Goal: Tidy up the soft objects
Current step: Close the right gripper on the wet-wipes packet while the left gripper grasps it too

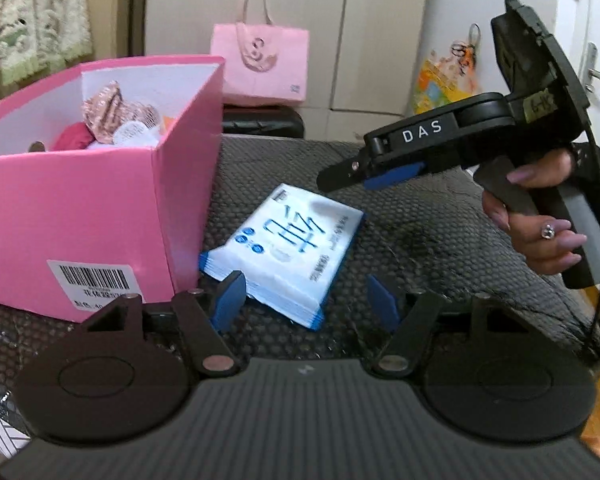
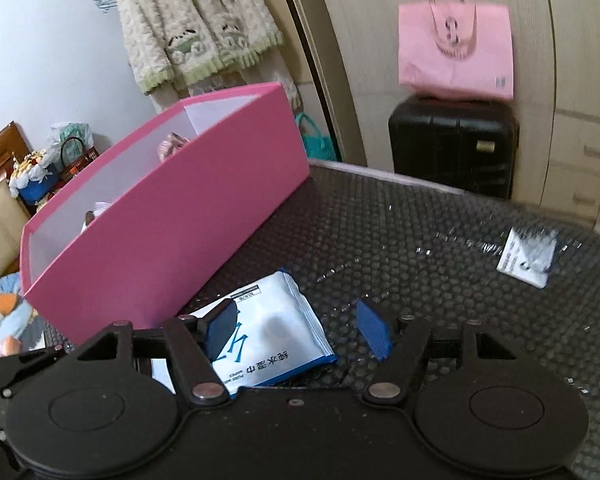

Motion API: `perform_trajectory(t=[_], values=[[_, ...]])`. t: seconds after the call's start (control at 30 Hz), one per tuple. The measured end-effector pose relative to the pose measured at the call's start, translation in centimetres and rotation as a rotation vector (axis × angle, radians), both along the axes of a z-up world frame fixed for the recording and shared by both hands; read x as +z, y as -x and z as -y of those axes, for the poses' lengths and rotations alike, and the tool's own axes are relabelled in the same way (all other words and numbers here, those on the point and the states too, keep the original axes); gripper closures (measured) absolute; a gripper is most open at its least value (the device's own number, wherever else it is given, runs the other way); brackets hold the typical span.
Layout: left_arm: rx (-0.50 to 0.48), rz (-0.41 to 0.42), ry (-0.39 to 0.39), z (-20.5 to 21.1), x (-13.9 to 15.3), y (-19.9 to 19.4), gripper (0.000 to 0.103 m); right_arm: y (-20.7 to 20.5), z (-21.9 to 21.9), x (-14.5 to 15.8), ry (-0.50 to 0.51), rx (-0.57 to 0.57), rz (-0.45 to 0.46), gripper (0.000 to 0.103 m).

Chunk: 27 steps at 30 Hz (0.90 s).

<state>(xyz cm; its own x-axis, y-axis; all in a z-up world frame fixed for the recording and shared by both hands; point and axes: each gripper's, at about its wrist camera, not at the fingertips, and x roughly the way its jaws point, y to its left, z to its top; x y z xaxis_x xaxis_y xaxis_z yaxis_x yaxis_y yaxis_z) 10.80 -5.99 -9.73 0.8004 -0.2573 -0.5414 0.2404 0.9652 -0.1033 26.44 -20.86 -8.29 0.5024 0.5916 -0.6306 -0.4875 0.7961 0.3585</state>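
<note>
A white and blue pack of wet wipes (image 1: 288, 248) lies flat on the black mesh surface beside the pink box (image 1: 100, 208). The box holds several soft items, a patterned cloth (image 1: 108, 114) among them. My left gripper (image 1: 306, 300) is open, its blue pads straddling the near end of the pack. My right gripper (image 1: 352, 178) hovers above the pack's far end; its own view shows it open (image 2: 300, 330) with the pack (image 2: 268, 340) under its left finger. The pink box also shows in the right wrist view (image 2: 172, 216).
A pink paper bag (image 1: 260, 64) stands on a black suitcase (image 2: 452, 148) behind the surface. A small white label (image 2: 528, 258) lies on the mesh at the right. A plush toy (image 2: 4, 320) lies left of the box. A fleece jacket (image 2: 192, 20) hangs on the wall.
</note>
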Motion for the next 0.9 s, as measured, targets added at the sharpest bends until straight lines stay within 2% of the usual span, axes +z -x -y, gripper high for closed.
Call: perform_trajectory(t=[0.13, 0.23, 0.33, 0.37, 0.4, 0.5, 0.53, 0.57, 0.67, 0.77, 0.87, 0.9], values=[[0.063, -0.007, 0.038, 0.1, -0.3, -0.5, 0.037, -1.2, -0.5, -0.8, -0.019, 0.035, -0.050, 0.032], [0.102, -0.054, 0.130, -0.2, -0.8, -1.1, 0.037, -1.7, -1.1, -1.2, 0.011, 0.045, -0.057, 0.032], [0.142, -0.042, 0.143, -0.4, -0.8, -1.2, 0.036, -1.7, -1.1, -1.2, 0.014, 0.061, -0.052, 0.031], [0.155, -0.037, 0.147, -0.5, -0.9, -1.2, 0.035, -1.6, -1.2, -1.2, 0.015, 0.067, -0.054, 0.034], [0.172, -0.042, 0.151, -0.7, -1.0, -1.4, 0.034, -1.5, -1.1, -1.2, 0.014, 0.079, -0.061, 0.045], [0.185, -0.050, 0.172, -1.0, -1.2, -1.4, 0.034, -1.5, -0.8, -1.3, 0.017, 0.086, -0.079, 0.065], [0.188, -0.048, 0.178, -1.0, -1.2, -1.5, 0.038, -1.4, -0.5, -1.4, 0.013, 0.087, -0.086, 0.068], [0.188, -0.048, 0.181, -0.9, -1.2, -1.5, 0.051, -1.3, -0.2, -1.5, 0.000, 0.091, -0.100, 0.074], [0.157, -0.047, 0.152, -0.8, -1.2, -1.7, 0.063, -0.7, 0.9, -1.7, -0.026, 0.091, -0.125, 0.079], [0.124, -0.056, 0.159, -0.9, -1.1, -1.7, 0.067, 0.4, 1.8, -1.8, -0.029, 0.088, -0.132, 0.079], [0.100, -0.033, 0.111, -0.4, -1.3, -1.7, 0.067, 1.5, 1.8, -1.7, -0.008, 0.094, -0.108, 0.075], [0.104, -0.032, 0.119, -0.5, -1.4, -1.7, 0.067, 1.8, 1.8, -1.8, -0.003, 0.088, -0.096, 0.074]])
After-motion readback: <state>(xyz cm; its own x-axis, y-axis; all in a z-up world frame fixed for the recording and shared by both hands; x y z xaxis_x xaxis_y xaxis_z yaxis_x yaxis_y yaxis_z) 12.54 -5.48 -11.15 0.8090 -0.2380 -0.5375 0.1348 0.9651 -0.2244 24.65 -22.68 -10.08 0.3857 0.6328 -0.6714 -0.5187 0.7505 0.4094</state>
